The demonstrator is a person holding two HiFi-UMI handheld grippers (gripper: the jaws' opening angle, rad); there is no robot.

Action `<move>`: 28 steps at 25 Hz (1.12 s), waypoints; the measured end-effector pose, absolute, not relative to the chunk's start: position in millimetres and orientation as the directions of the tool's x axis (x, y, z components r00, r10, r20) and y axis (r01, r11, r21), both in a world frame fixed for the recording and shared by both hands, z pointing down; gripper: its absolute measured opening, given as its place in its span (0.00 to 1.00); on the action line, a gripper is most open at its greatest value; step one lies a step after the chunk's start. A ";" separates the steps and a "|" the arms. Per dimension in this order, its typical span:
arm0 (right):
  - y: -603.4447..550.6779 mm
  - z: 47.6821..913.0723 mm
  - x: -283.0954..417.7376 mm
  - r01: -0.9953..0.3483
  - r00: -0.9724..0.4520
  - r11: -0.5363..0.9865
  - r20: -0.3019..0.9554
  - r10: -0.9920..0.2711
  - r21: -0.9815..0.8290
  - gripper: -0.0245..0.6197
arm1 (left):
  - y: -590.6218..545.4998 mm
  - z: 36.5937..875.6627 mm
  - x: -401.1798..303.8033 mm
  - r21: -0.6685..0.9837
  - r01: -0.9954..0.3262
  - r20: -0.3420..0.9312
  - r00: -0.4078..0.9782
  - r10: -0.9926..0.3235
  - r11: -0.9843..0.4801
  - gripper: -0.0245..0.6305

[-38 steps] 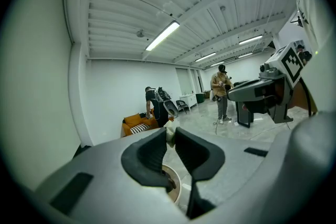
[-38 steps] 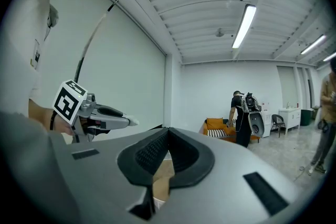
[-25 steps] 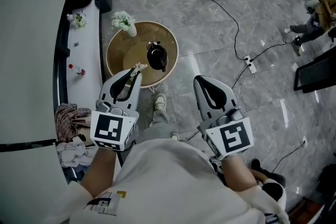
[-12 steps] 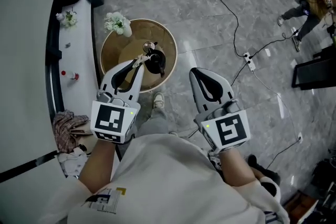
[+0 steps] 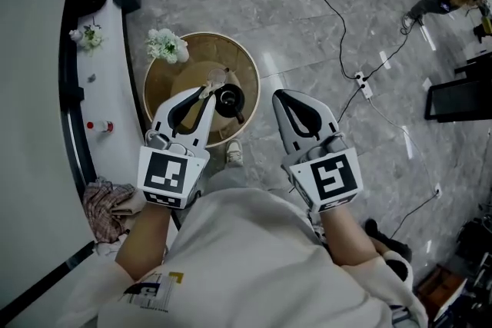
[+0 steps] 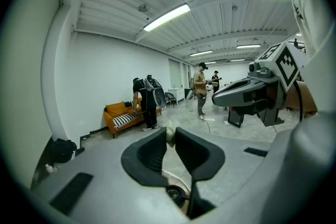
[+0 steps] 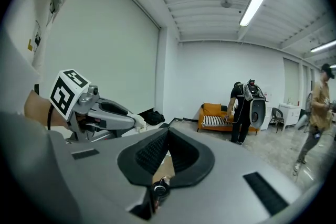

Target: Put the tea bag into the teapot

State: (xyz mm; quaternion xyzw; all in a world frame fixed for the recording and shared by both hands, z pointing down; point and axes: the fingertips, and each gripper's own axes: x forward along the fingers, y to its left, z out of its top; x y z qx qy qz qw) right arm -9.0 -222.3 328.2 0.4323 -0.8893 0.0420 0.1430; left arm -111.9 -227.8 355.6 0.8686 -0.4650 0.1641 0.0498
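Pale tea bag (image 6: pixel 169 135) is clamped in the left tool (image 5: pixel 206 91) near the black teapot (image 5: pixel 231 101); right tool (image 5: pixel 281 97) closed, empty.

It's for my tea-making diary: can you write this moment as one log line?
left hand-held gripper: shut on tea bag | right hand-held gripper: shut, empty | teapot: on round table
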 end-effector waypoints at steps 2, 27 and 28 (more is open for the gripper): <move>-236.8 330.5 -15.1 -0.787 -0.574 0.615 0.300 -0.761 0.053 0.05 | -240.0 359.4 -116.1 -0.060 -0.815 0.336 0.527 -0.781 -0.576 0.12; -334.7 397.3 -27.4 -0.762 -0.583 0.648 0.437 -0.684 -0.002 0.05 | -318.7 479.7 -120.8 -0.159 -0.755 0.602 0.436 -0.668 -0.636 0.12; -337.2 401.0 -26.3 -0.759 -0.587 0.651 0.442 -0.678 -0.009 0.05 | -320.9 488.8 -119.3 -0.165 -0.749 0.621 0.427 -0.658 -0.642 0.12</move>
